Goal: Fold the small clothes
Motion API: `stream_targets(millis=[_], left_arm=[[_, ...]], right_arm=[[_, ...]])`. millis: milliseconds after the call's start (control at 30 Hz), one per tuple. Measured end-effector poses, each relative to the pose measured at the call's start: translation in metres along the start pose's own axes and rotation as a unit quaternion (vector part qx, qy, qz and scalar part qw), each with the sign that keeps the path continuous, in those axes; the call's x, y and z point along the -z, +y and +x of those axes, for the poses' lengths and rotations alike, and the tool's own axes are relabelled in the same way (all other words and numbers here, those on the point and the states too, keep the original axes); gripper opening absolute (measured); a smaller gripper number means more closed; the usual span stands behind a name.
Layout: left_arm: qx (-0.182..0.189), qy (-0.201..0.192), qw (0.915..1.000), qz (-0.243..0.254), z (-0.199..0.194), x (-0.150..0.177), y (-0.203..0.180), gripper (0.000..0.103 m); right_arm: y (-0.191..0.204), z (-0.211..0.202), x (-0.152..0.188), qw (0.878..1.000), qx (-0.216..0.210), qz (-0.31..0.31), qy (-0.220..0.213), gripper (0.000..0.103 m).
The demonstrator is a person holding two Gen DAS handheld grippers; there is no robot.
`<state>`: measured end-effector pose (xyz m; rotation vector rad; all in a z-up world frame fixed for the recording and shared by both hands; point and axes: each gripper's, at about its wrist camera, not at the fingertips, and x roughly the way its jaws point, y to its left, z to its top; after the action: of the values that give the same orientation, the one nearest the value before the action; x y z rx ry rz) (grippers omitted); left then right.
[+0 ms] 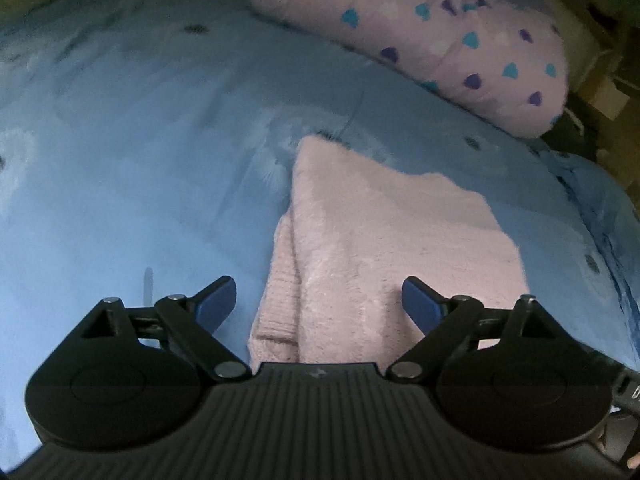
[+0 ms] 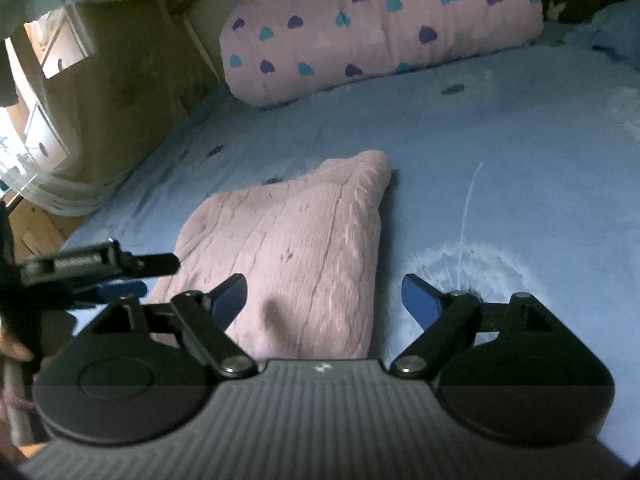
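A pink knitted garment [image 1: 384, 240] lies folded into a rough rectangle on the blue bedspread [image 1: 120, 168]. My left gripper [image 1: 319, 300] hovers over its near edge, jaws wide open, blue pads on either side and not pressing the cloth. In the right wrist view the same garment [image 2: 288, 248] shows its cable-knit face. My right gripper [image 2: 325, 294] stands open over its near right corner, one pad above the knit, the other above the bedspread [image 2: 500, 140]. The left gripper's fingers [image 2: 152, 265] reach in from the left beside the garment's near left edge.
A pink pillow with blue and purple hearts [image 1: 420, 40] [image 2: 380, 28] lies at the head of the bed. Beyond the bed's edge at the left of the right wrist view stand a dark wall and a white drawer unit [image 2: 36, 128]. A hand [image 2: 12, 348] shows at the left border.
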<state>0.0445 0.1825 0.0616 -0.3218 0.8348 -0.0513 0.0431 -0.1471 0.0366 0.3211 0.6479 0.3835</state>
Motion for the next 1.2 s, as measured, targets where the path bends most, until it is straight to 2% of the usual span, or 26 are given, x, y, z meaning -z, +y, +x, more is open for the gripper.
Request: stream_targets(millis=[233, 333, 500, 633, 1000, 1200], left_arm=[[0.008, 0.009, 0.9999, -0.002, 0.016, 0.0, 0.003, 0.095], [0.019, 0.019, 0.9994, -0.024, 0.02, 0.003, 0.009, 0.095], [0.03, 0.027, 0.9984, -0.039, 0.022, 0.005, 0.016, 0.096], [0.035, 0.031, 0.9979, -0.044, 0.025, 0.005, 0.017, 0.097], [0.041, 0.035, 0.9972, -0.051, 0.028, 0.006, 0.019, 0.098], [0.1, 0.043, 0.991, -0.078, 0.037, 0.011, 0.026, 0.096]], right_arm=[[-0.004, 0.037, -0.013, 0.999, -0.007, -0.006, 0.032, 0.086], [-0.005, 0.05, -0.011, 0.999, -0.016, -0.007, 0.044, 0.086], [-0.012, 0.071, -0.006, 0.996, -0.04, 0.033, 0.072, 0.086], [-0.018, 0.074, 0.001, 0.995, -0.058, 0.045, 0.063, 0.088], [-0.025, 0.076, -0.002, 0.993, -0.078, 0.047, 0.071, 0.089], [-0.02, 0.085, -0.006, 0.991, -0.091, 0.05, 0.081, 0.09]])
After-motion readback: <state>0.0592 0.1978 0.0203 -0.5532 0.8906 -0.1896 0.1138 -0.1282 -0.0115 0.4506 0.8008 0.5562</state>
